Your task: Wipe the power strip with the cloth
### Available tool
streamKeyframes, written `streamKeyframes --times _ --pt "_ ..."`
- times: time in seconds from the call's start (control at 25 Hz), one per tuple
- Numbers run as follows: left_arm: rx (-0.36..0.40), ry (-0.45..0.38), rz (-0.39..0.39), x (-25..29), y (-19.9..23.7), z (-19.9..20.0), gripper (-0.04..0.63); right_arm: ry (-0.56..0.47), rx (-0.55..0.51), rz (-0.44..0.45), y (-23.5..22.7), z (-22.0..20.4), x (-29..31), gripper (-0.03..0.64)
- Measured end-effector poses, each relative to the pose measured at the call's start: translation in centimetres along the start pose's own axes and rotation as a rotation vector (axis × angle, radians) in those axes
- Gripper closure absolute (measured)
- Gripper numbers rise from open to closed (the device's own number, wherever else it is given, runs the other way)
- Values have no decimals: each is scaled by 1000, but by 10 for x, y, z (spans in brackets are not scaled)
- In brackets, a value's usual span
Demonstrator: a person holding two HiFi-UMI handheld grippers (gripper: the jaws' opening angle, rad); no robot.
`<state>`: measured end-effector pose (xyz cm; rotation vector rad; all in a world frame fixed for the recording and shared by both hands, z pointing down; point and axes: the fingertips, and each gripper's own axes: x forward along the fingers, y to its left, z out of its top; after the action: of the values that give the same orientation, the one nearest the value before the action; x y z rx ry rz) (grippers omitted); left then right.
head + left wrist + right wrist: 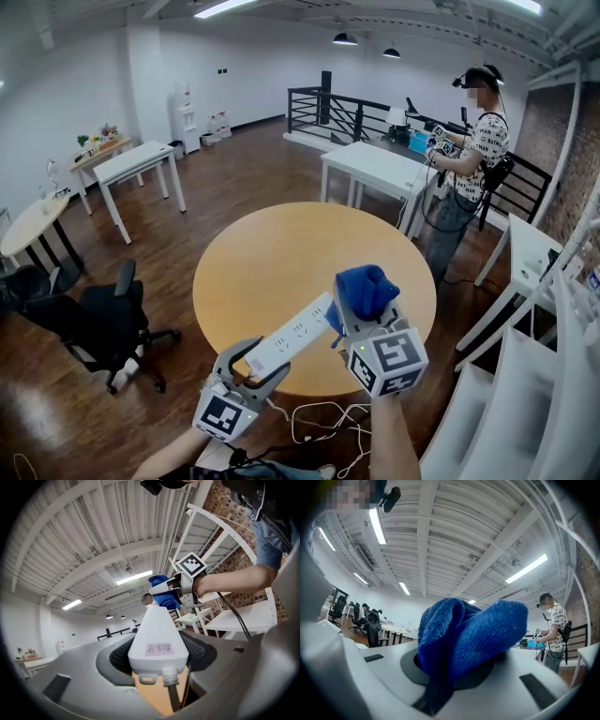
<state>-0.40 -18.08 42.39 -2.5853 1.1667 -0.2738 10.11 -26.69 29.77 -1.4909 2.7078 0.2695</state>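
Observation:
My left gripper (251, 367) is shut on the cable end of a long white power strip (289, 334), which slants up and to the right above the round wooden table (272, 272). In the left gripper view the power strip (157, 634) runs away from me between the jaws. My right gripper (361, 302) is shut on a bunched blue cloth (365, 288), and the cloth (161, 592) rests against the strip's far end. In the right gripper view the blue cloth (464, 634) fills the jaws; the strip is hidden there.
A white cable (319, 422) loops on the floor below the table's near edge. A black office chair (103, 323) stands to the left. White desks (375, 169) and a standing person (473, 150) are beyond the table. White shelving (544, 375) is on the right.

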Motion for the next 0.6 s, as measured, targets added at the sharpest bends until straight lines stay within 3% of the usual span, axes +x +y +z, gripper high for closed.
streamKeyframes --times 0.36,0.6 --pt "1 9 11 4 5 -1 302 69 -11 155 73 -19 7 563" --pt "4 9 33 6 12 2 302 131 2 329 143 -31 8 563"
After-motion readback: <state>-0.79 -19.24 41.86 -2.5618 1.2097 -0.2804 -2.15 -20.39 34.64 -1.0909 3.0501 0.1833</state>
